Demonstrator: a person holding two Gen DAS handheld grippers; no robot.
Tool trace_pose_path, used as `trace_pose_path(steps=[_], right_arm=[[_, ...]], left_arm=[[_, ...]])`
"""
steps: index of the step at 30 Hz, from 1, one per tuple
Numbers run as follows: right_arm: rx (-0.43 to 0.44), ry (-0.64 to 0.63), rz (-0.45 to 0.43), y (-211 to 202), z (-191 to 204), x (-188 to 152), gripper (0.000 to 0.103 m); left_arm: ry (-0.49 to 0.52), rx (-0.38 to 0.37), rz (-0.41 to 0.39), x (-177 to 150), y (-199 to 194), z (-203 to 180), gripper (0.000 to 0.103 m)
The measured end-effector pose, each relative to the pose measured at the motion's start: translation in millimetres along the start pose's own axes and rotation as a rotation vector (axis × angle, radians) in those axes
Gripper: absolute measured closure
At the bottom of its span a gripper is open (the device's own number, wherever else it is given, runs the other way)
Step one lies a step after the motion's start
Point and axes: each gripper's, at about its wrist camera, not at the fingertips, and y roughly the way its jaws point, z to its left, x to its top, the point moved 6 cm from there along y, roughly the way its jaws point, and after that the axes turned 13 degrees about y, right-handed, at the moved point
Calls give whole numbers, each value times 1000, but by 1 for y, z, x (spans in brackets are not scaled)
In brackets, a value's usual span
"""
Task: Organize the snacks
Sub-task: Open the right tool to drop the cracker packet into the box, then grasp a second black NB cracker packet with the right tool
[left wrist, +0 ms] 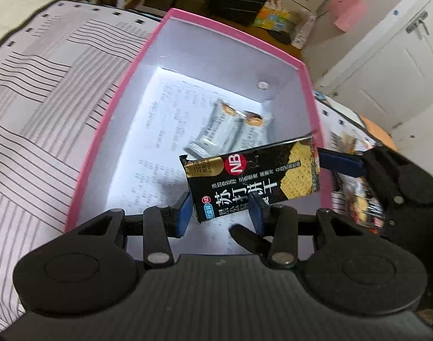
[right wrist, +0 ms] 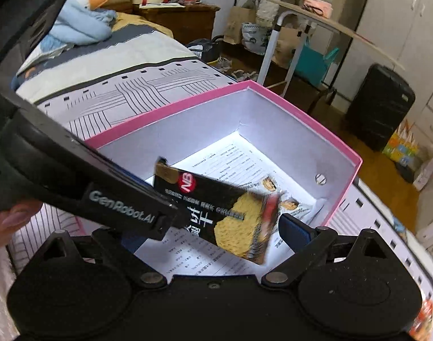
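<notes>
The black rectangular cracker packet with gold print (left wrist: 251, 177) hangs tilted over the open pink-rimmed cardboard box (left wrist: 171, 17), above the printed sheet lining its floor, presumably so it can drop in beside the two silvery snack wrappers (left wrist: 230, 126) already lying at the far end. The left gripper (left wrist: 220, 211) has its blue-padded fingers (left wrist: 185, 213) parted a little around the packet's lower edge, the near pad apparently clear of it. The right gripper (right wrist: 230, 227) seems to be at the packet's other end; whether it grips is unclear, its near finger being hidden. The box sits on a striped bedspread (left wrist: 31, 99).
</notes>
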Motion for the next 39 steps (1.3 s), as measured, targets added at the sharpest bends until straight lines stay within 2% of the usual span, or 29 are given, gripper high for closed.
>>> trace_pose_path(steps=[3, 9, 15, 19, 22, 24, 26, 29, 30, 32, 34, 37, 39], right_arm=[[-6, -8, -4, -10, 4, -1, 4], [-2, -6, 0, -32, 14, 0, 4], [-4, 15, -22, -73, 12, -5, 4], [24, 53, -48, -104, 0, -13, 4], [25, 125, -23, -124, -18, -24, 4], [45, 167, -30, -141, -32, -34, 4], [30, 197, -44, -156, -48, -44, 4], [-9, 244, -78, -173, -70, -54, 4], [-9, 317, -116, -187, -94, -64, 4], [16, 402, -79, -194, -117, -74, 4], [-19, 447, -68, -196, -136, -84, 4], [-105, 456, -89, -196, -161, -98, 4], [-136, 483, -129, -194, -174, -108, 4]], left_arm=[[20, 58, -20, 0, 0, 2, 57], [34, 51, -75, -4, -27, -3, 51], [98, 59, -122, -6, -63, -21, 51], [145, 19, -139, -5, -88, -42, 50], [188, -9, -137, -7, -106, -59, 50], [209, -25, -132, -6, -114, -70, 50], [233, -40, -128, -7, -120, -81, 48], [260, -55, -113, -6, -125, -95, 38], [268, -58, -107, -4, -125, -101, 35], [274, -73, -106, -1, -123, -113, 28], [277, -99, -124, 4, -119, -127, 16], [323, -76, -155, 10, -109, -150, 10], [362, -49, -176, 13, -102, -167, 9]])
